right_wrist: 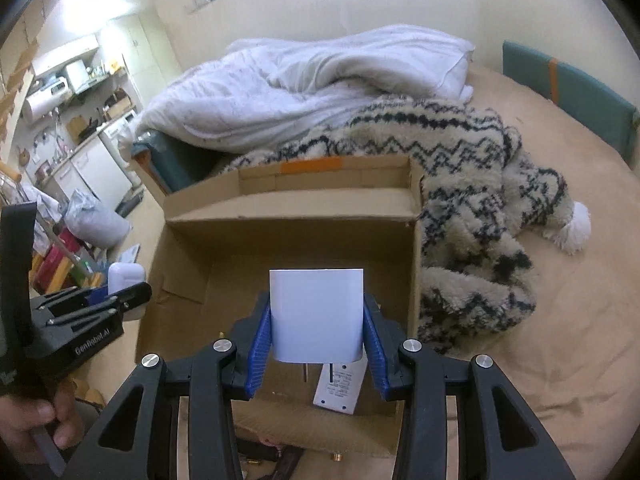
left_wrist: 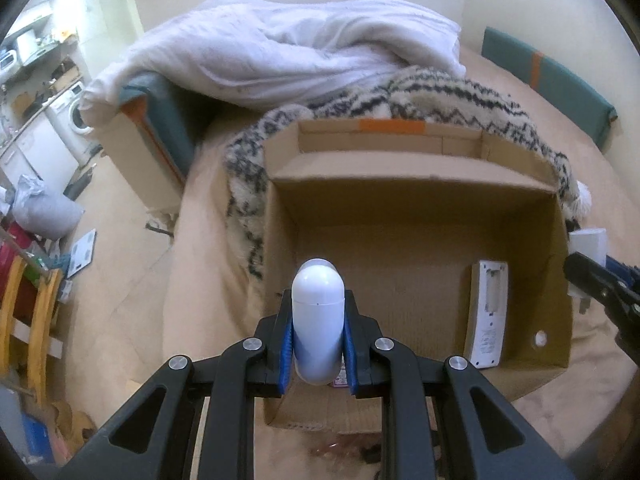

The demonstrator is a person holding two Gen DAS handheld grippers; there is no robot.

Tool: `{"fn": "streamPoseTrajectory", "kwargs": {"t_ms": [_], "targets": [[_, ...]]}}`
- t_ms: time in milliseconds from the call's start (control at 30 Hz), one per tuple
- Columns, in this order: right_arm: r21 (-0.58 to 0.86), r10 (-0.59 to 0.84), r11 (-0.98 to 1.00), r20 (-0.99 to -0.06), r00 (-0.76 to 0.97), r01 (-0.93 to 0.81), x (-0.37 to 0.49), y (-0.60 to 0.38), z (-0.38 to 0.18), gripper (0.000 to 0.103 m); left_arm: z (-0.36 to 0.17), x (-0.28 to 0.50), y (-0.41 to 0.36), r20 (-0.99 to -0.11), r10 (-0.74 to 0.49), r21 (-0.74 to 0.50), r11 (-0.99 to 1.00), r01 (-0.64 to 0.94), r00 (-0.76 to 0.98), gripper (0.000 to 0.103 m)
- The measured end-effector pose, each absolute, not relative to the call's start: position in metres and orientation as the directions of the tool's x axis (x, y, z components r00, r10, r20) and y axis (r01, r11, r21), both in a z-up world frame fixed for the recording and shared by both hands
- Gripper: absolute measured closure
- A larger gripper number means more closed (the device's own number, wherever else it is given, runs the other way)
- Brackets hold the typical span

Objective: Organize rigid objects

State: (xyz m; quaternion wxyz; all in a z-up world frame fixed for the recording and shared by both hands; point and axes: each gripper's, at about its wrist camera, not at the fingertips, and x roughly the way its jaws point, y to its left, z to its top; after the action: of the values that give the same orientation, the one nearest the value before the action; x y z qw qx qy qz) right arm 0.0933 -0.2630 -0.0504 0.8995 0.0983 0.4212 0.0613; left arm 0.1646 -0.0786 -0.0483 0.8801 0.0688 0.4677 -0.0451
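An open cardboard box (left_wrist: pixel 416 200) sits on a beige bedspread. My left gripper (left_wrist: pixel 318 308) is shut on a white rounded case (left_wrist: pixel 318 320), held over the box's near left corner. A white flat remote-like device (left_wrist: pixel 488 312) lies face down on the box floor at the right. In the right wrist view my right gripper (right_wrist: pixel 318 320) is shut on a white square charger block (right_wrist: pixel 316 312), above the box (right_wrist: pixel 288 220) and over the same white device (right_wrist: pixel 340 388). The left gripper (right_wrist: pixel 116 300) with the case (right_wrist: pixel 124 276) shows at that view's left edge.
A fleece zigzag blanket (right_wrist: pixel 472 216) lies against the box's far and right sides, with a white duvet (right_wrist: pixel 320 88) behind it. A teal cushion (right_wrist: pixel 568 84) stands at the back right. A hand (right_wrist: pixel 36 428) grips the left tool. Kitchen clutter (left_wrist: pixel 40 200) fills the floor at left.
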Motion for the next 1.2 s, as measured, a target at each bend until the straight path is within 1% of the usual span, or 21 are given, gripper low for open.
{"fn": "streamPoseTrajectory", "kwargs": {"t_ms": [100, 300, 500, 633, 1200], "targets": [[0.223, 0.195, 0.974, -0.774, 0.602, -0.028, 0.101, -0.258, -0.064, 0.059, -0.064, 0.169, -0.081, -0.85, -0.027, 0.063, 0.986, 0.153, 0.527, 0.084], [0.207, 0.207, 0.976, -0.82, 0.534, -0.06, 0.105, -0.245, -0.081, 0.059, -0.081, 0.17, -0.086, -0.859, 0.003, 0.105, 0.98, 0.17, 0.512, 0.084], [0.21, 0.198, 0.977, -0.859, 0.472, -0.028, 0.108, -0.247, -0.099, 0.059, -0.093, 0.174, -0.082, -0.875, 0.011, 0.102, 0.981, 0.163, 0.484, 0.084], [0.207, 0.187, 0.978, -0.872, 0.452, -0.005, 0.109, -0.25, -0.104, 0.059, -0.096, 0.176, -0.083, -0.885, -0.007, 0.079, 0.983, 0.166, 0.466, 0.084], [0.217, 0.186, 0.976, -0.884, 0.429, 0.024, 0.112, -0.253, -0.11, 0.059, -0.106, 0.174, -0.084, -0.899, 0.001, 0.085, 0.981, 0.172, 0.438, 0.084]]}}
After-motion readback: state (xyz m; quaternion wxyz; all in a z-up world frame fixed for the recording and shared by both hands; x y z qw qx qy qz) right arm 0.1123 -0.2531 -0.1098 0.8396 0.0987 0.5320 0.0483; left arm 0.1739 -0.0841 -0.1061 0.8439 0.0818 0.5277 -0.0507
